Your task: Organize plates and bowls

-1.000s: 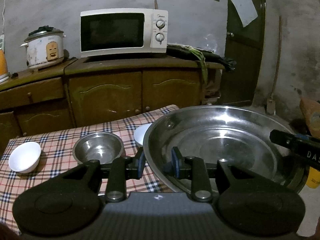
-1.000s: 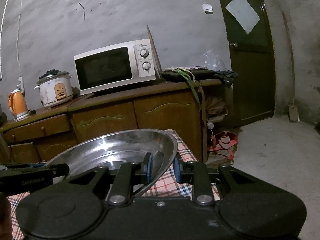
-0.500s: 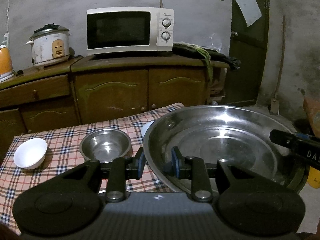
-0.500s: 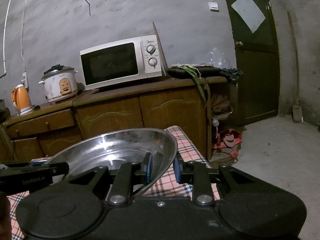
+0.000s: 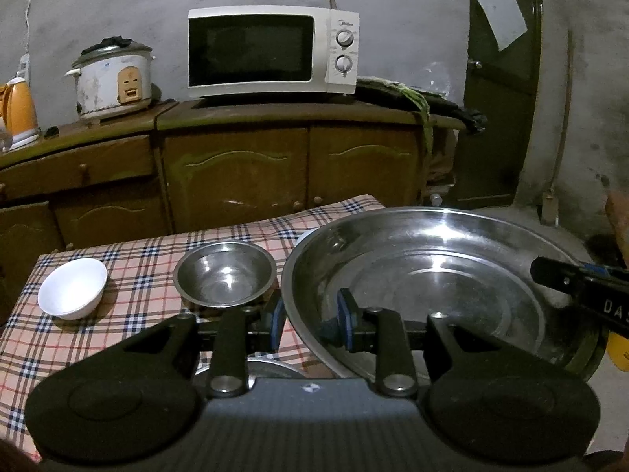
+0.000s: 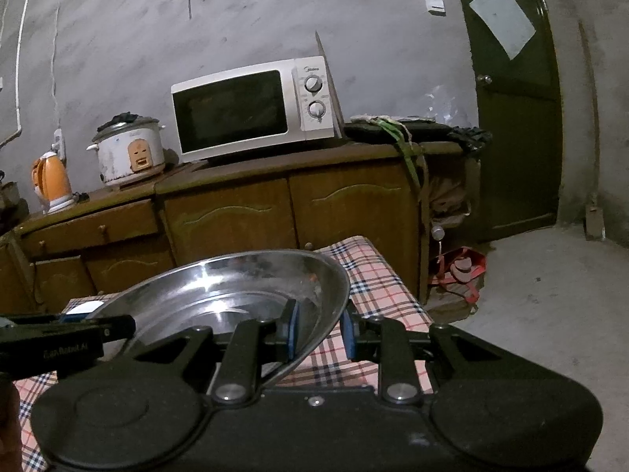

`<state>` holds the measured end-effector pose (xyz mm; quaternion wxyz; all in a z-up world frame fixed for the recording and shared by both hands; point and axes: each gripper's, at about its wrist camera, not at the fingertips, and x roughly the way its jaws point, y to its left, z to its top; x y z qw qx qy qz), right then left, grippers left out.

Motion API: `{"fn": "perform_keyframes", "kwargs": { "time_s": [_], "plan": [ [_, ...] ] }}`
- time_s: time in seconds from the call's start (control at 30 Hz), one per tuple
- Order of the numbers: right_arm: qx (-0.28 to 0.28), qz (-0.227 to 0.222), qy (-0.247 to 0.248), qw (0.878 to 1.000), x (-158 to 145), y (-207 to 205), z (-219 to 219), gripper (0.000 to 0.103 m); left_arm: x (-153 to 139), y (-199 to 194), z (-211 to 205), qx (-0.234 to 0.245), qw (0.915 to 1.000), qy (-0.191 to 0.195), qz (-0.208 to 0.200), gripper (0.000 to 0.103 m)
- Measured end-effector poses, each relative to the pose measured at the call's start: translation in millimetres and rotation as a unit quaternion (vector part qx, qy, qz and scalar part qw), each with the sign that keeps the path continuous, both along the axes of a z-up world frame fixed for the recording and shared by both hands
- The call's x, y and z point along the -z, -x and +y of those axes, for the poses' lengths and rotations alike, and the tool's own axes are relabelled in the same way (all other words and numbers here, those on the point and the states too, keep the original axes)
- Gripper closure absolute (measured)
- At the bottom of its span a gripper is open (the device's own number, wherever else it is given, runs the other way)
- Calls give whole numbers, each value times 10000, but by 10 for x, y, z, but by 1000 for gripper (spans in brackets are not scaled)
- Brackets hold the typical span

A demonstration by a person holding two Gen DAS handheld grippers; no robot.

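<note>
Grippers stayed clamped on opposite rims of the wide shiny steel basin [image 5: 432, 275], left gripper [image 5: 310, 320] and right gripper [image 6: 319, 332], held above the checked tablecloth [image 5: 137, 259]. Only the left view showed the small steel bowl [image 5: 225, 273] and white ceramic bowl [image 5: 72, 288].

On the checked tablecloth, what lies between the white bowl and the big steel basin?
The small steel bowl stands between the white bowl and the big steel basin, on the checked tablecloth. The left wrist view shows this.
</note>
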<state>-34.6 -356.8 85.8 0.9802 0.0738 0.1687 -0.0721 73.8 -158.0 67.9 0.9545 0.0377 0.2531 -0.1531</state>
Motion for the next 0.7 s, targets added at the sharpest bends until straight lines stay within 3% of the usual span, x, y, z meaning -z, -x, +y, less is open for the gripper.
{"fn": "perform_keyframes", "kwargs": {
  "time_s": [0.7],
  "plan": [
    [-290,279,32,9992,140,-100,212,73,119,-10,191,-204,9996,-141,143,74]
  ]
}}
